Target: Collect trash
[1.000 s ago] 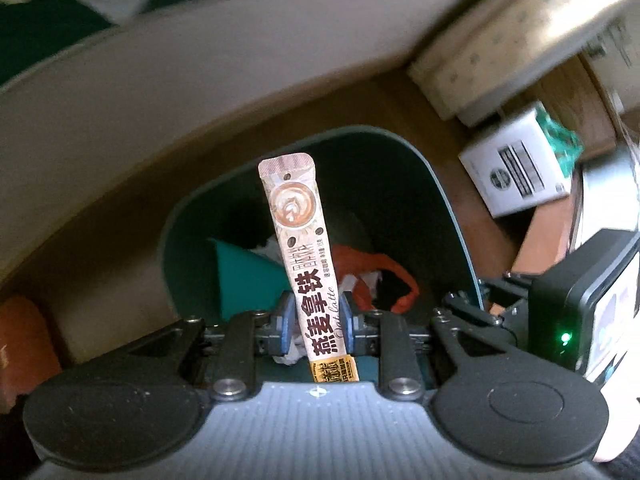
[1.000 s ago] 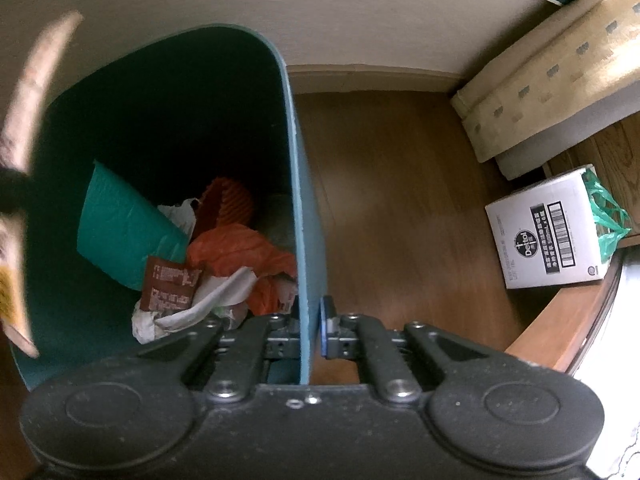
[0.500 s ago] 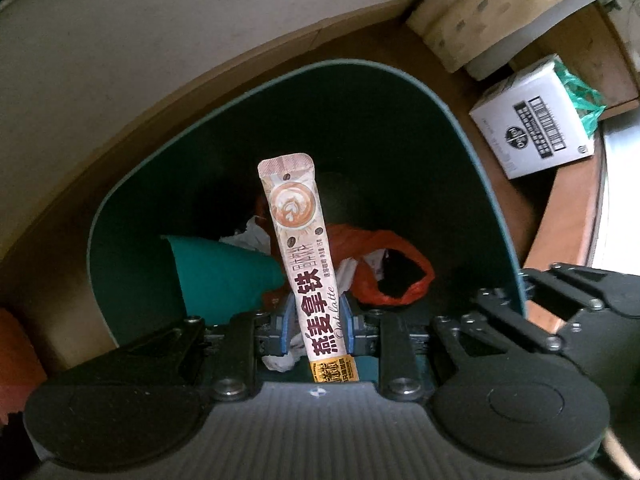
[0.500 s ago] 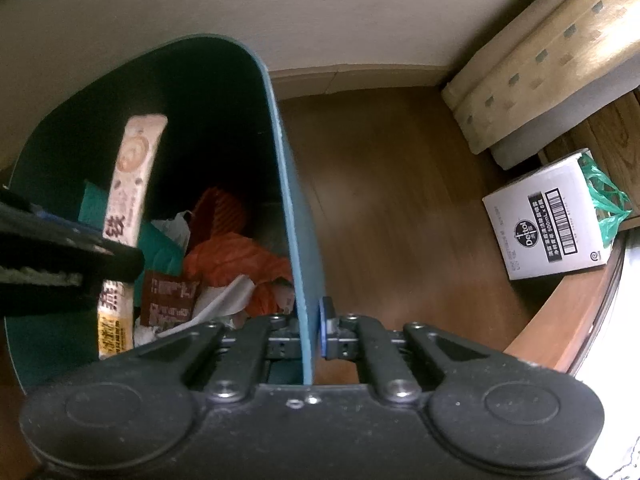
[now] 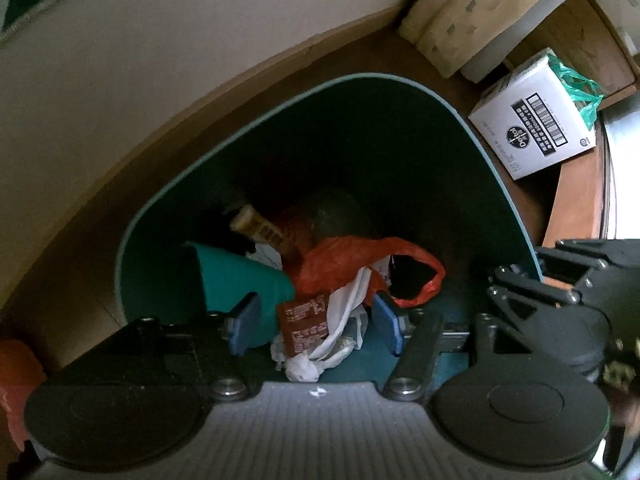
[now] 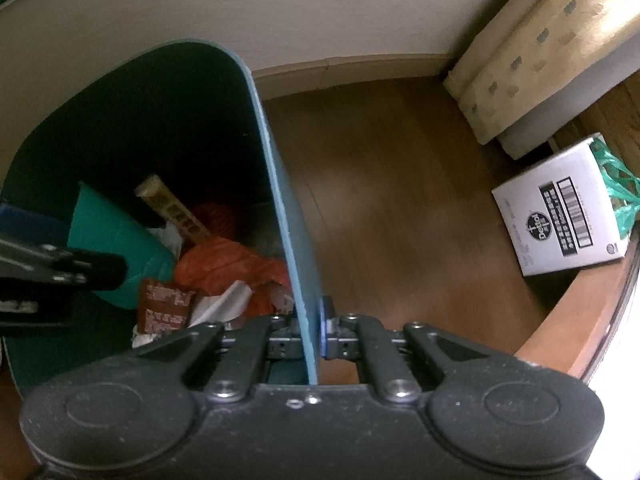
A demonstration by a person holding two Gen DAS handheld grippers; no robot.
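Observation:
A dark teal trash bin (image 5: 460,120) stands on the wood floor. My left gripper (image 5: 316,320) is open and empty above the bin's mouth. The beige coffee stick packet (image 5: 260,230) lies inside on the trash, also in the right wrist view (image 6: 172,208). Beneath are an orange plastic bag (image 5: 344,264), a brown wrapper (image 5: 304,324), white tissue (image 5: 340,336) and a teal sheet (image 5: 236,280). My right gripper (image 6: 310,332) is shut on the bin's rim (image 6: 276,184), one finger on each side of the wall.
A white Dettol box (image 6: 564,216) with a green bag (image 6: 616,188) sits on the floor at the right. A beige patterned cushion (image 6: 540,48) lies near the wall. A wooden table edge (image 6: 580,320) curves at the lower right. Bare floor (image 6: 380,200) lies beside the bin.
My left gripper has opened and let go of the coffee stick packet, which has dropped into the bin. The right gripper has stayed clamped on the rim.

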